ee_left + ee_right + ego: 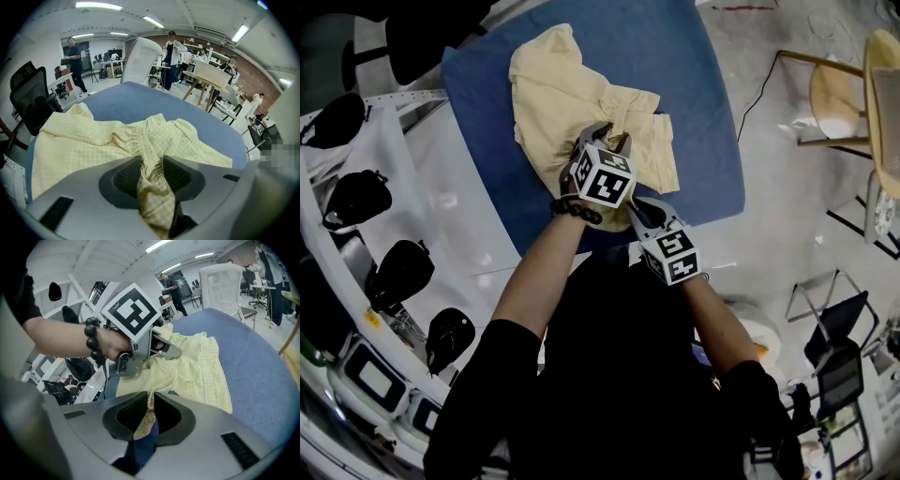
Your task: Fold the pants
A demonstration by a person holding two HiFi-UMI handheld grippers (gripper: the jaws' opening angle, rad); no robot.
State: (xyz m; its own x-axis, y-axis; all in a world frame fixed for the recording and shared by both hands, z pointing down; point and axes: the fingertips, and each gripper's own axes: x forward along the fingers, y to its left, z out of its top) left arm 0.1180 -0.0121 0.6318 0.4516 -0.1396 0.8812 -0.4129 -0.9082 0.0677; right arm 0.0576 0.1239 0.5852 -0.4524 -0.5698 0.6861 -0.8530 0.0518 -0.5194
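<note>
Pale-yellow checked cloth: pants (pixel 572 103), one pc, lying crumpled on blue table top (pixel 694 84), toward its near-centre. Not flat: legs bunched w/ loose overlaps, far end rumpled, near edge close to the table's near side. Gathered elastic waistband (pixel 140 136) runs up the middle in the left gripper view.

Holds:
- left gripper (pixel 152 173): jaws closed on a thick bunch of waistband cloth, pads pressing both sides, fabric spilling out below. Sits over the garment's mid-near part, pointing steeply down.
- right gripper (pixel 151 411): jaws nearly together, pinching a thin fold of the near edge; blue surface shows under it. Just beside the left one, toward the person.

Progress (judged): early. No clean fold line visible, no squared stack. Both grips secured, apparently for lifting or spreading. Left to do: open garment flat, align legs, fold over, likely fold again.

Also present:
- beaded bracelet (pixel 575 210), dark, on the left wrist.
- marker cubes, blk/white, one per gripper.
- white rack (pixel 412 169), left of table, w/ dark items; type unclear.
- wooden chair (pixel 844 94), right, well apart from table.
- people standing in bkgd, far side of room.
</note>
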